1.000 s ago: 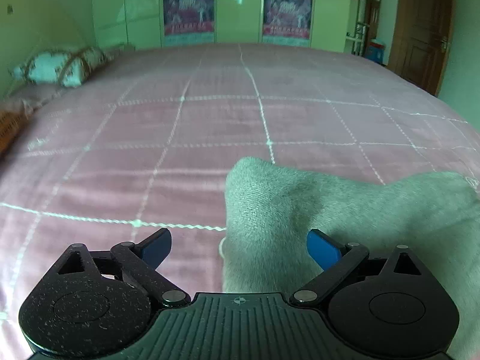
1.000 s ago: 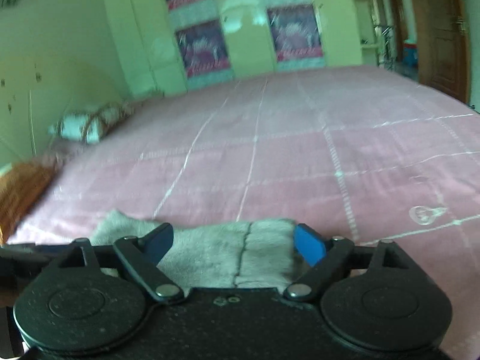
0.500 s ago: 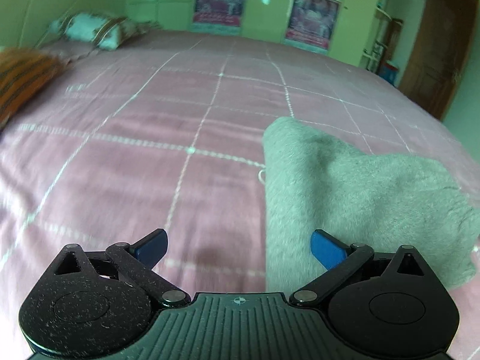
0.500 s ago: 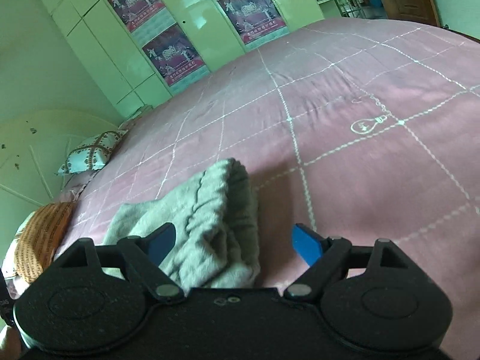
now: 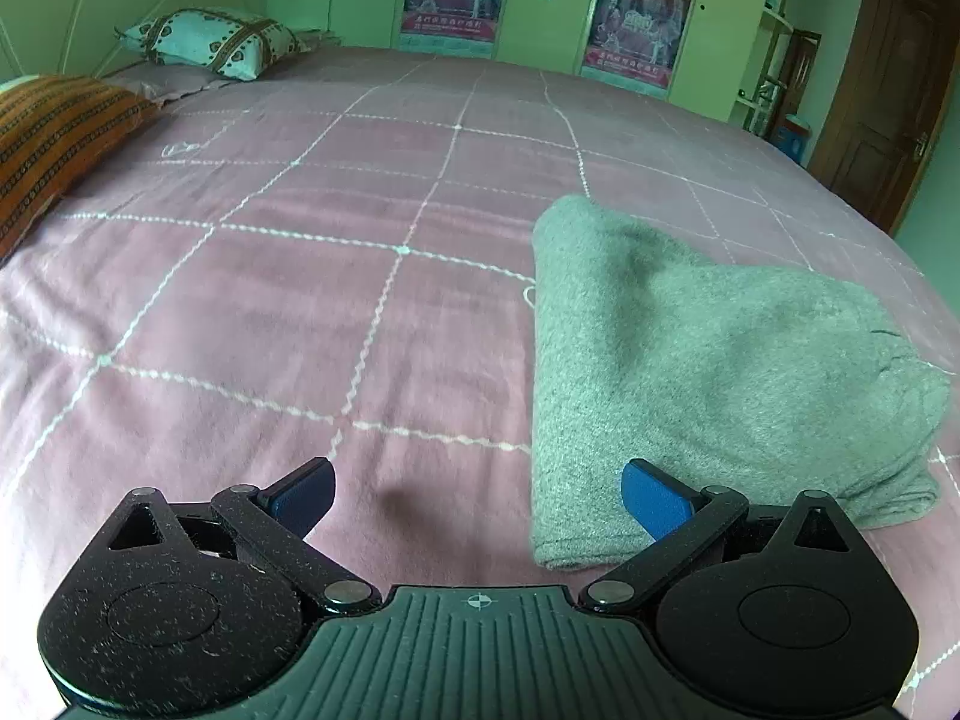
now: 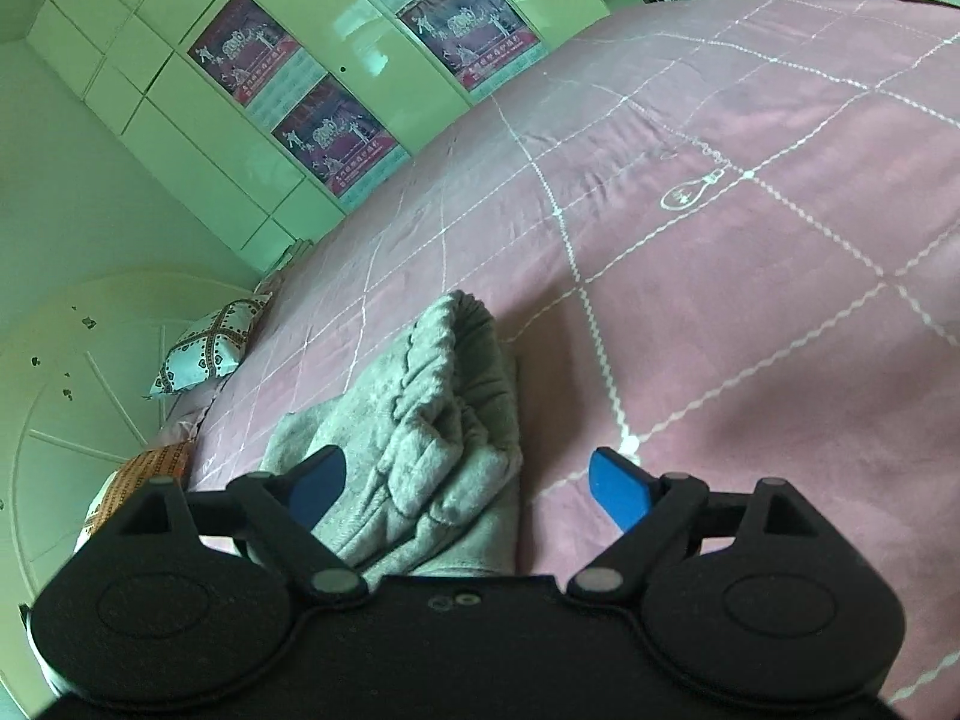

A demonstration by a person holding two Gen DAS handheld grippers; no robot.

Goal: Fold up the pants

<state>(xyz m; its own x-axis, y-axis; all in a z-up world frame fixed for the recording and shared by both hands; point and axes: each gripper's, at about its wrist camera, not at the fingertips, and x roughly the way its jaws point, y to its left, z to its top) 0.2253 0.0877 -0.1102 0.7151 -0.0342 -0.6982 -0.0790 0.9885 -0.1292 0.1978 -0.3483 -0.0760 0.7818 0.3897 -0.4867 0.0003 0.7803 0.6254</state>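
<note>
The grey fleece pants (image 5: 708, 354) lie folded into a thick bundle on the pink bed. In the right wrist view the pants (image 6: 444, 420) show their gathered waistband end. My left gripper (image 5: 477, 495) is open and empty, held above the bed just left of the bundle, its right finger over the bundle's near edge. My right gripper (image 6: 465, 486) is open and empty, raised above the near end of the pants.
The pink quilted bedspread (image 5: 300, 240) spreads wide around the pants. A patterned pillow (image 5: 210, 42) and an orange striped cushion (image 5: 54, 132) lie at the head end. Wardrobe doors with posters (image 5: 636, 30) stand behind. A brown door (image 5: 882, 102) is at the right.
Both grippers have lifted up and back from the pants, so more of the bundle shows. The left one shifted left; the right one tilted. Both stayed open.
</note>
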